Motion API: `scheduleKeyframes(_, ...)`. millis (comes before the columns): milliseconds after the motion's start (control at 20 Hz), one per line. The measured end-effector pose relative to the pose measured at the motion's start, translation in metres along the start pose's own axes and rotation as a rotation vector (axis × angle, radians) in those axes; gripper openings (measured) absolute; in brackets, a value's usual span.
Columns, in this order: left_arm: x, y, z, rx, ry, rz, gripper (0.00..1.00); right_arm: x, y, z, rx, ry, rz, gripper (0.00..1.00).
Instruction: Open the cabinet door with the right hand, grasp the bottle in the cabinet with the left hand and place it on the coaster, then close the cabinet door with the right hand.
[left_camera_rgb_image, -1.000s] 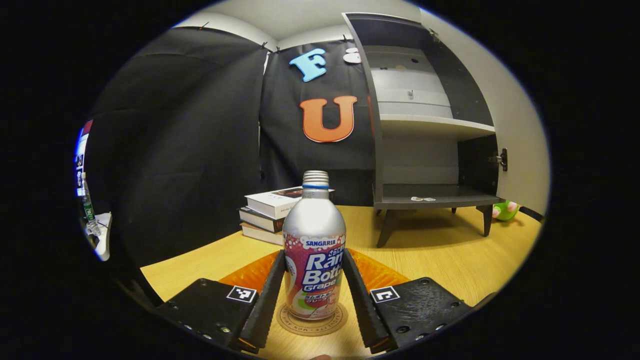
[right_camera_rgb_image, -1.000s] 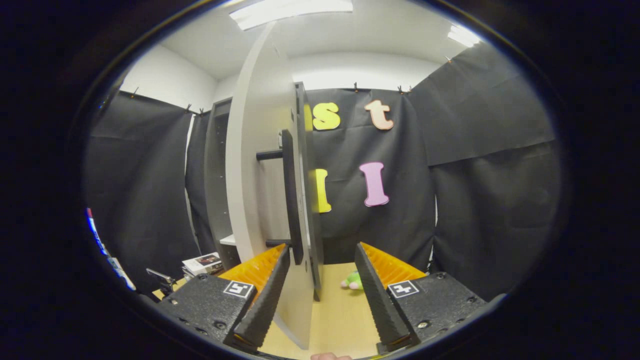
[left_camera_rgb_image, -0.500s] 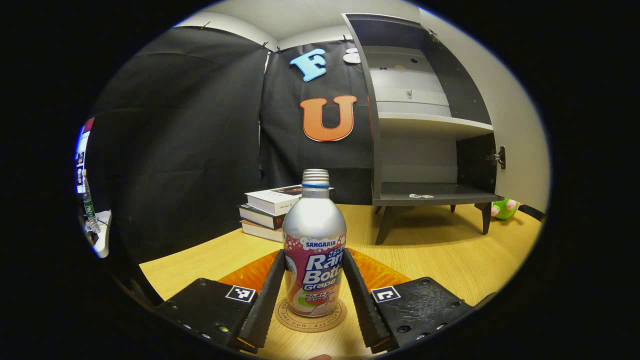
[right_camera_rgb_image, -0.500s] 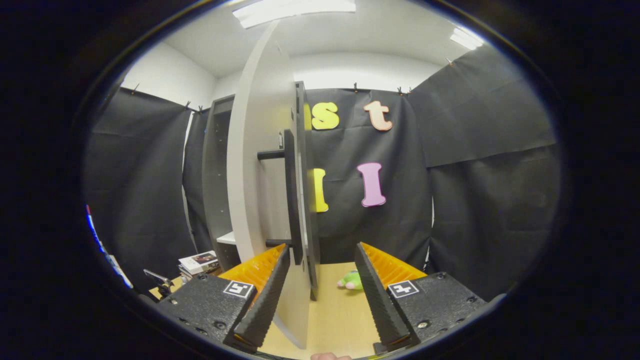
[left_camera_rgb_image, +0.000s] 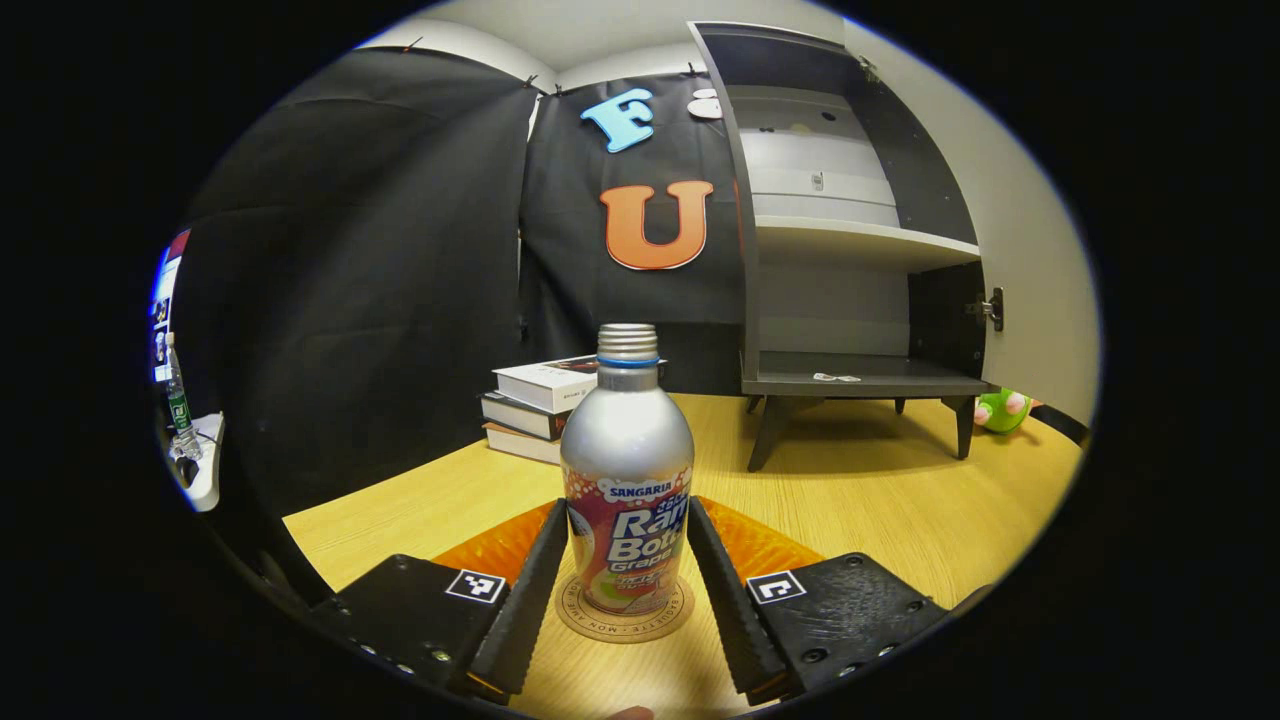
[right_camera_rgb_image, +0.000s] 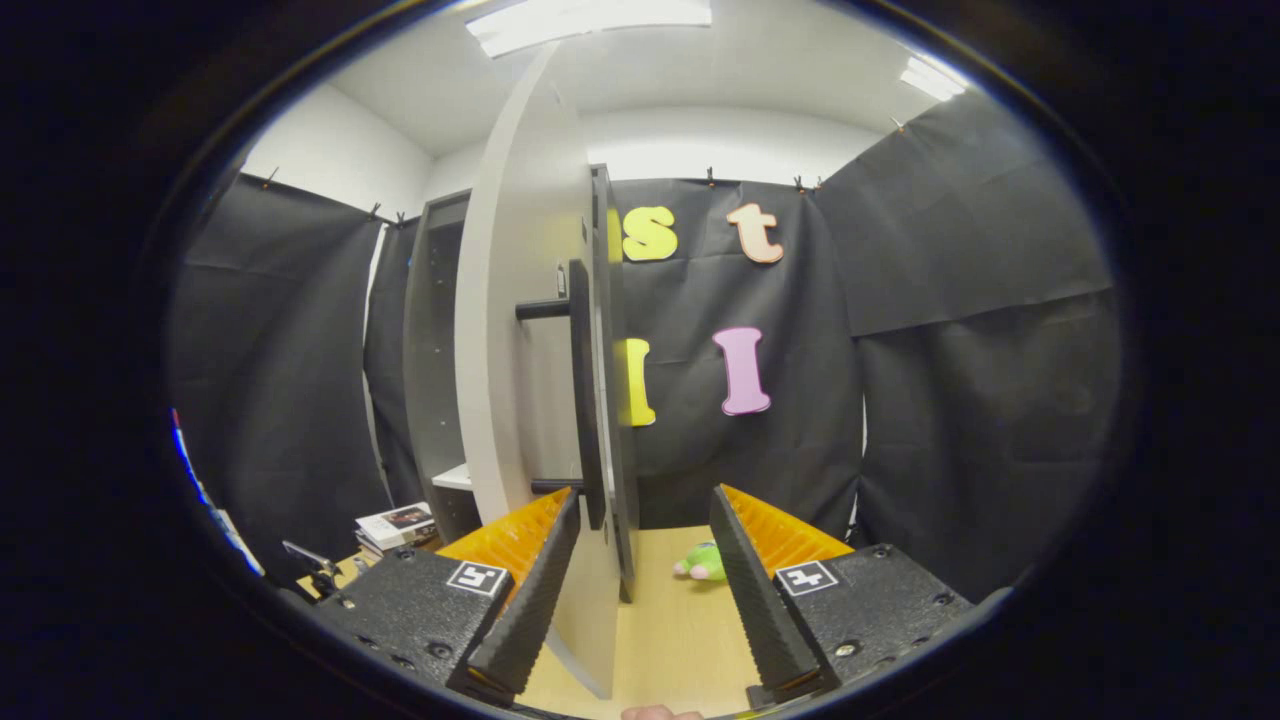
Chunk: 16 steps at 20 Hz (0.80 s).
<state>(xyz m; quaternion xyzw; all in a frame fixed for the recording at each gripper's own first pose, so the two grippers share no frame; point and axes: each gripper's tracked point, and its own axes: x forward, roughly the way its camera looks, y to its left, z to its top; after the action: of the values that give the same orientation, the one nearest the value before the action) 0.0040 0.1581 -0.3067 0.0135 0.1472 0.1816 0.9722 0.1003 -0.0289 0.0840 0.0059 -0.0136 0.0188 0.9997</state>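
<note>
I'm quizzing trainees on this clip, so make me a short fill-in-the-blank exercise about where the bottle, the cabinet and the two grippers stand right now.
1. The bottle stands upright on the round ____, between the fingers of the left gripper.
2. The cabinet door stands ____.
3. A stack of ____ lies on the table behind the bottle.
4. The door's dark bar handle reaches down between the fingers of the ____ gripper.

Missing words: coaster; open; books; right
</note>
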Motion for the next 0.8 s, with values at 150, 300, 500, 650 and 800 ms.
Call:
scheduleKeyframes(150, -0.009, -0.004, 0.009, 0.011, -0.014, -0.025, 0.73, 0.000, 0.000, 0.000, 0.004, -0.004, 0.000, 0.83)
scheduleKeyframes(300, -0.021, -0.001, 0.026, 0.003, -0.032, -0.030, 0.73, 0.000, -0.001, -0.001, 0.011, -0.008, 0.004, 0.83)
scheduleKeyframes(500, -0.048, -0.007, 0.085, -0.014, -0.097, -0.079, 0.74, 0.000, -0.001, -0.001, 0.007, -0.017, 0.005, 0.83)
scheduleKeyframes(650, -0.069, -0.022, 0.133, -0.022, -0.130, -0.151, 0.77, 0.000, 0.000, 0.000, -0.003, -0.024, 0.005, 0.83)
scheduleKeyframes(800, -0.083, -0.029, 0.185, 0.006, -0.176, -0.169, 0.77, -0.001, 0.000, 0.000, -0.014, -0.029, 0.005, 0.83)
